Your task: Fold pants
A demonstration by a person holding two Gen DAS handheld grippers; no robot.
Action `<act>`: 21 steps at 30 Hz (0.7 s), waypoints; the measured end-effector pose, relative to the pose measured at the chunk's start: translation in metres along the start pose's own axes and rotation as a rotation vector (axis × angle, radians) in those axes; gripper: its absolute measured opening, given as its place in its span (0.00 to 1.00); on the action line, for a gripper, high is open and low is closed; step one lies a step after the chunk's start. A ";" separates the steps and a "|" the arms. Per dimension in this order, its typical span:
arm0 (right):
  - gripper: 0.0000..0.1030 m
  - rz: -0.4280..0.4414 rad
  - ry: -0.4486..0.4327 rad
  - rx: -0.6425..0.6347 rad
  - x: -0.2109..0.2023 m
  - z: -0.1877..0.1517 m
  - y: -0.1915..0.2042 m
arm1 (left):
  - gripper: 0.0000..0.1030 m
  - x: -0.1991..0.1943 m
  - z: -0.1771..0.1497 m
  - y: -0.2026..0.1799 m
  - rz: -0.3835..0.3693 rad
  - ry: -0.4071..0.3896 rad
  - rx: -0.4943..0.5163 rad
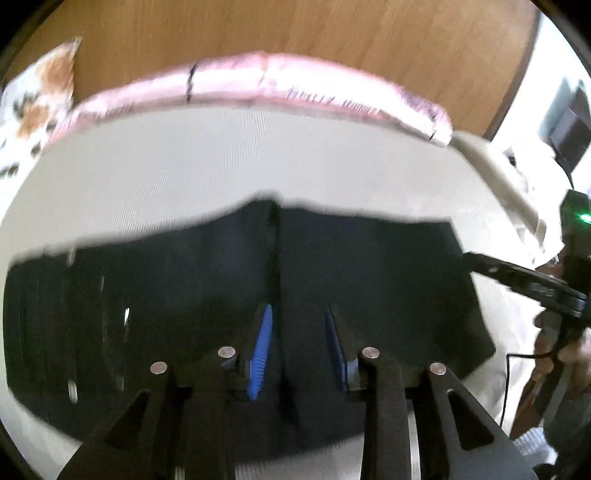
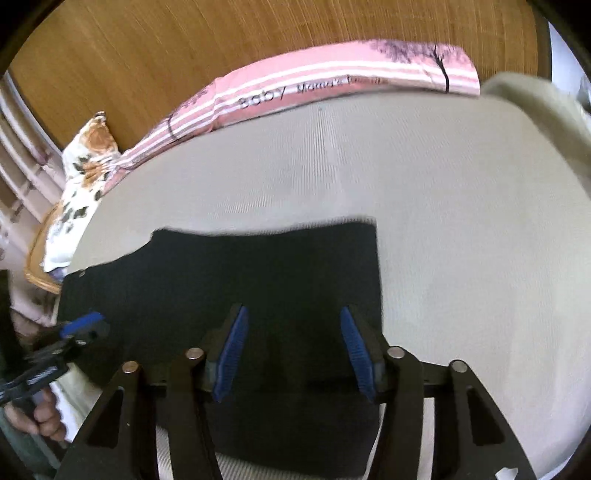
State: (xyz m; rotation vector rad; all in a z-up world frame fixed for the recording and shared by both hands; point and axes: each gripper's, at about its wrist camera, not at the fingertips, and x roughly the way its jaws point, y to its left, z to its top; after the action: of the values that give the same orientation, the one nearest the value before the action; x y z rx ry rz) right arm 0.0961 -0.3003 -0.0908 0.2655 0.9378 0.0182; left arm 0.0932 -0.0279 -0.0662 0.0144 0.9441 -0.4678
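Observation:
Dark, nearly black pants (image 1: 184,295) lie folded into a wide flat band on a beige bed sheet (image 1: 221,166). My left gripper (image 1: 298,310) hovers over their middle beside a centre seam, blue pads apart, nothing pinched. In the right wrist view the pants (image 2: 240,269) end in a straight right edge. My right gripper (image 2: 292,312) stands open above that end, with only flat cloth below its pads. The right gripper (image 1: 476,262) also reaches in from the right edge of the left wrist view. At the lower left of the right wrist view, the left gripper (image 2: 85,326) shows blurred.
A pink striped pillow (image 2: 332,77) lies along the far edge against a wooden headboard (image 2: 258,33). A floral cushion (image 2: 85,166) sits at the far left, and a beige folded blanket (image 2: 535,103) at the far right. A hand (image 2: 44,417) holds the left gripper's handle.

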 end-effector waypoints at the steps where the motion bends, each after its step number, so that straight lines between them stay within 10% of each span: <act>1: 0.45 -0.009 -0.005 -0.005 0.003 0.005 0.000 | 0.31 0.003 0.007 -0.003 0.001 -0.029 0.017; 21: 0.47 -0.140 0.014 -0.008 0.048 0.018 -0.016 | 0.32 0.097 0.042 -0.007 0.099 0.058 0.070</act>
State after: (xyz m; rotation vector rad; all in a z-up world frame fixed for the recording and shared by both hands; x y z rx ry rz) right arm 0.1378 -0.3137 -0.1228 0.1917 0.9686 -0.1050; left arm 0.1714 -0.0798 -0.1157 0.1385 0.9788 -0.4106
